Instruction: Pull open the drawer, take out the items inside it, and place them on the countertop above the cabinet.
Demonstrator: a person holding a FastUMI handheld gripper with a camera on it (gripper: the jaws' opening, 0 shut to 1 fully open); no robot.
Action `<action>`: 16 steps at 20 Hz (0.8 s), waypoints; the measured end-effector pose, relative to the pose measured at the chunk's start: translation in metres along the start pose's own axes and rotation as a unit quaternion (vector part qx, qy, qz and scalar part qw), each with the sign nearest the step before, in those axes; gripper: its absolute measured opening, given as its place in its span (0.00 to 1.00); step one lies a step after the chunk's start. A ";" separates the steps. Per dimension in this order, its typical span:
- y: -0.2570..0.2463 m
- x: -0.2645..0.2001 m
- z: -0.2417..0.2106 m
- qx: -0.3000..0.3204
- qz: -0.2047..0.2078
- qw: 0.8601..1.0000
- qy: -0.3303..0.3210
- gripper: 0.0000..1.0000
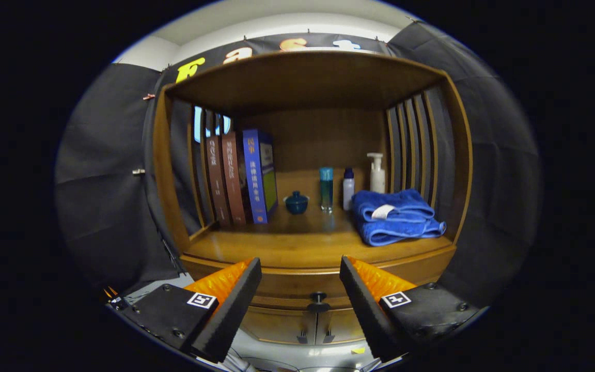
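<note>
Wooden cabinet stands w/ its countertop carrying three books upright at far left, a small lidded pot, two slim bottles and a pump bottle toward the back, and a folded blue towel at right. Your gripper is released, fingers wide apart & touching nothing, hovering near the front edge. Drawer sits shut just below the countertop, its dark knob betw. your fingers, w/ two lower doors under it.
</note>
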State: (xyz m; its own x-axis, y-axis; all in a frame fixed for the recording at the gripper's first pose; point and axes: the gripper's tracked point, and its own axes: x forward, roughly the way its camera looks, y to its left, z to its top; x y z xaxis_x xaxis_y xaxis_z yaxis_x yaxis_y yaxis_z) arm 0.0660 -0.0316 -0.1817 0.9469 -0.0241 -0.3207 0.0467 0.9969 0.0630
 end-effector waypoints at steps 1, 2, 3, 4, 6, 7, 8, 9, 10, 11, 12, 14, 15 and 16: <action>-0.005 0.010 -0.011 0.004 -0.005 1.000 0.013 1.00; -0.009 0.018 -0.022 0.007 -0.009 1.000 0.026 1.00; -0.012 0.024 -0.036 0.010 -0.013 0.999 0.042 1.00; -0.014 0.030 -0.052 0.012 -0.015 0.998 0.061 1.00; -0.020 0.044 -0.079 0.013 -0.019 0.995 0.094 0.99; -0.025 0.049 -0.091 0.014 -0.023 0.994 0.106 0.99; -0.027 0.054 -0.100 0.016 -0.024 0.993 0.116 1.00; -0.028 0.057 -0.107 0.017 -0.025 0.992 0.123 1.00; -0.030 0.060 -0.113 0.016 -0.028 0.991 0.130 1.00; -0.032 0.063 -0.119 0.014 -0.030 0.990 0.136 1.00; -0.032 0.065 -0.123 0.015 -0.028 0.989 0.142 0.99; -0.031 0.069 -0.133 0.020 -0.019 0.987 0.158 0.88; -0.028 0.074 -0.140 0.026 -0.008 0.986 0.166 0.76; -0.028 0.068 -0.134 0.024 -0.009 0.986 0.164 0.64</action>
State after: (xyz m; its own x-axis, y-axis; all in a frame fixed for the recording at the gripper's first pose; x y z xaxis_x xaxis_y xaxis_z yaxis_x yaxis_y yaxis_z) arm 0.0863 -0.0508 -0.3313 0.7922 -0.0093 -0.6101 0.0860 0.9916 0.0966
